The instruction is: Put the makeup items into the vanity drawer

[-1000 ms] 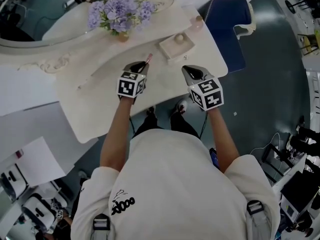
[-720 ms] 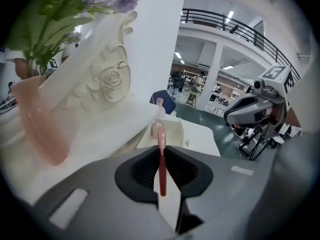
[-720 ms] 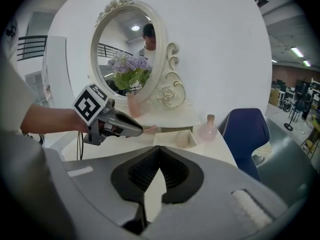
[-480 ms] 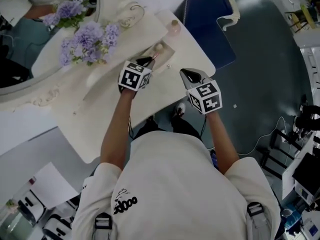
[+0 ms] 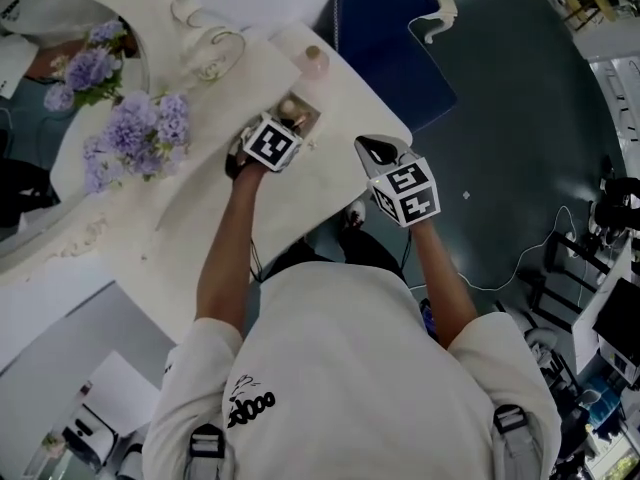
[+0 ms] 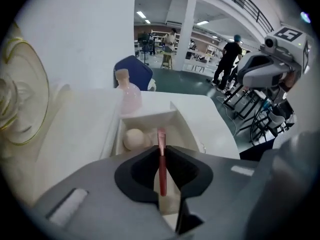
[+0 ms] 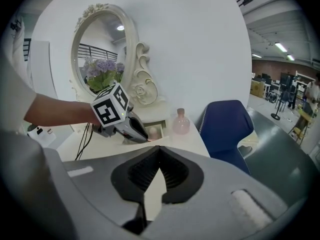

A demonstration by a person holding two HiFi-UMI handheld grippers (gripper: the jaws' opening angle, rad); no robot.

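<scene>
My left gripper (image 6: pixel 161 151) is shut on a slim pink makeup stick (image 6: pixel 161 160) that points forward past the jaws. It hovers just over the near end of the open white drawer (image 6: pixel 150 118), where a round beige sponge (image 6: pixel 134 139) lies. From the head view the left gripper (image 5: pixel 293 120) sits at the drawer (image 5: pixel 312 116) on the vanity top. My right gripper (image 5: pixel 375 151) hangs near the vanity's front edge, shut with nothing in it (image 7: pixel 159 151). It looks at the left gripper (image 7: pixel 144 135) and the drawer (image 7: pixel 156 128).
A pink round bottle (image 6: pixel 129 96) stands just beyond the drawer. Purple flowers (image 5: pixel 135 133) and an oval mirror (image 7: pixel 100 59) are at the vanity's back left. A blue chair (image 5: pixel 385 28) stands to the right of the vanity. People and equipment are far off.
The left gripper has carried the pink stick forward and right across the vanity top to the drawer. The head view has swung round. The right gripper has barely moved.
</scene>
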